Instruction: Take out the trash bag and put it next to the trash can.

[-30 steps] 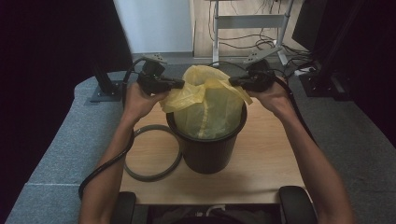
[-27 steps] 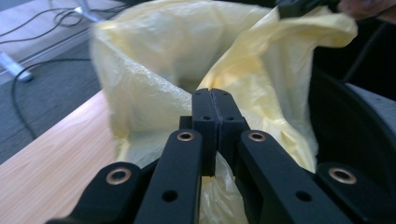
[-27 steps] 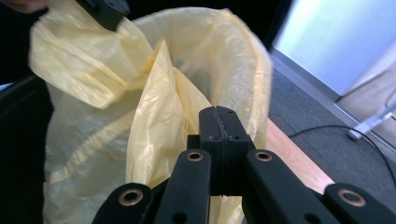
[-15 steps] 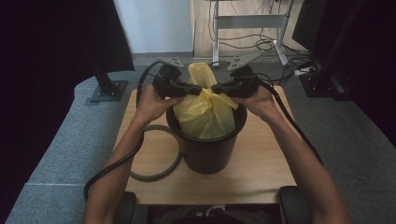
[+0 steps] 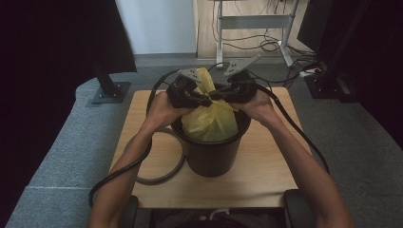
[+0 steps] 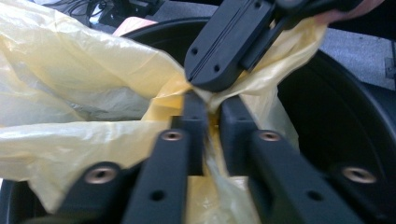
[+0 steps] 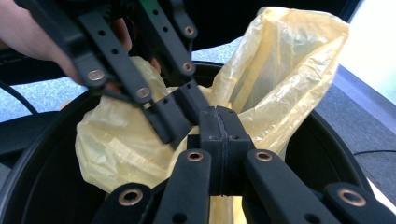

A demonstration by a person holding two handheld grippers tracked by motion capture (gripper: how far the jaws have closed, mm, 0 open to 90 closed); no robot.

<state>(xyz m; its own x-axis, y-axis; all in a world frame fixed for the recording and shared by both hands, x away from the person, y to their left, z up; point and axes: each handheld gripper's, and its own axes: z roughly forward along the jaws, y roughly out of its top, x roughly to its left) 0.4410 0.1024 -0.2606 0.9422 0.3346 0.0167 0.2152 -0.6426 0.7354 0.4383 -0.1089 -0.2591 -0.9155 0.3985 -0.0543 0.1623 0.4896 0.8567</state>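
tongs l (image 6: 212,114) & r (image 7: 218,122) both clamped on yellow bag (image 5: 209,118), tips meeting over black bin (image 5: 211,154).

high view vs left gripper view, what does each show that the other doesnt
High view alone: the light wooden table, the grey hose loop, both forearms, the bin's outside. Left gripper view alone: the left gripper pinching crinkled film, seen close. Both: the thin yellow plastic bag in the round black bin, and the right gripper meeting the left.
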